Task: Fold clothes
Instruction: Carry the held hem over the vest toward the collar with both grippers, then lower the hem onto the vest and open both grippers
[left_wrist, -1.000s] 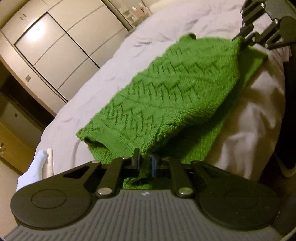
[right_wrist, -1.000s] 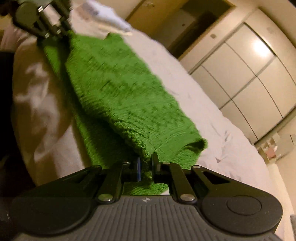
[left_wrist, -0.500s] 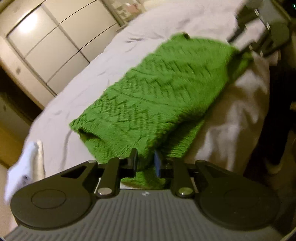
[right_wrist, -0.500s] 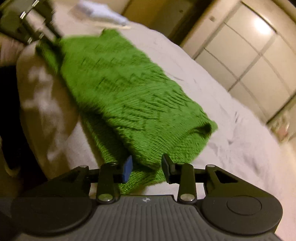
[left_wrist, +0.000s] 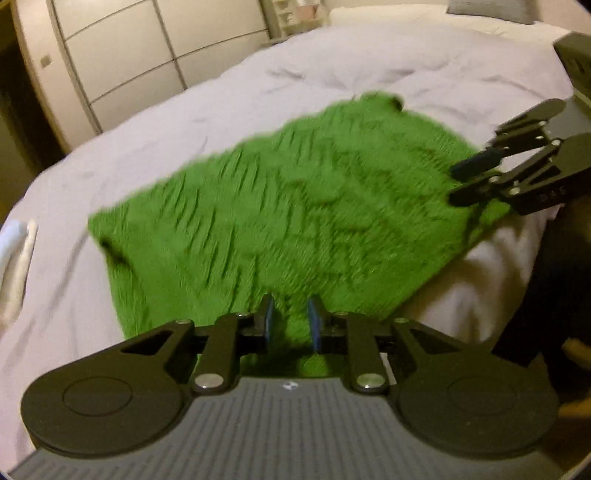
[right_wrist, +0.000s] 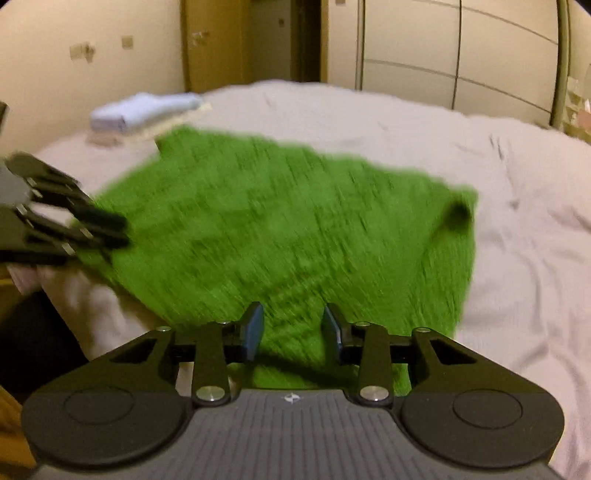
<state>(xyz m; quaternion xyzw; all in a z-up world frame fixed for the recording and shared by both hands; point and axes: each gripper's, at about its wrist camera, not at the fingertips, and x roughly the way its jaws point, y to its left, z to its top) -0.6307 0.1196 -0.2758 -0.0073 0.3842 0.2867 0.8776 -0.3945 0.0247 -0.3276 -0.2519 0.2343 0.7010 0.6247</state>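
Observation:
A green knit sweater (left_wrist: 295, 206) lies folded flat on the white bed cover (left_wrist: 424, 74), close to the bed's near edge. My left gripper (left_wrist: 290, 317) hovers over the sweater's near edge, its jaws a little apart, and the blue pads (left_wrist: 266, 317) do not press the knit. In the right wrist view the same sweater (right_wrist: 295, 229) fills the middle. My right gripper (right_wrist: 293, 326) stands open wider above its near edge, with nothing pinched. Each gripper shows in the other's view: the right gripper (left_wrist: 476, 181) at the right corner, the left gripper (right_wrist: 107, 229) at the left corner.
Folded pale towels (right_wrist: 144, 110) lie on the far left part of the bed, also seen as white cloth (left_wrist: 14, 266). A wardrobe with pale sliding doors (left_wrist: 122, 55) stands beyond the bed. The bed's edge drops to a dark floor (left_wrist: 554, 277) on my side.
Both grippers have let go of the sweater's near edge and their jaws have parted, the right more widely. Both wrists have rolled to level. The sweater now lies flat.

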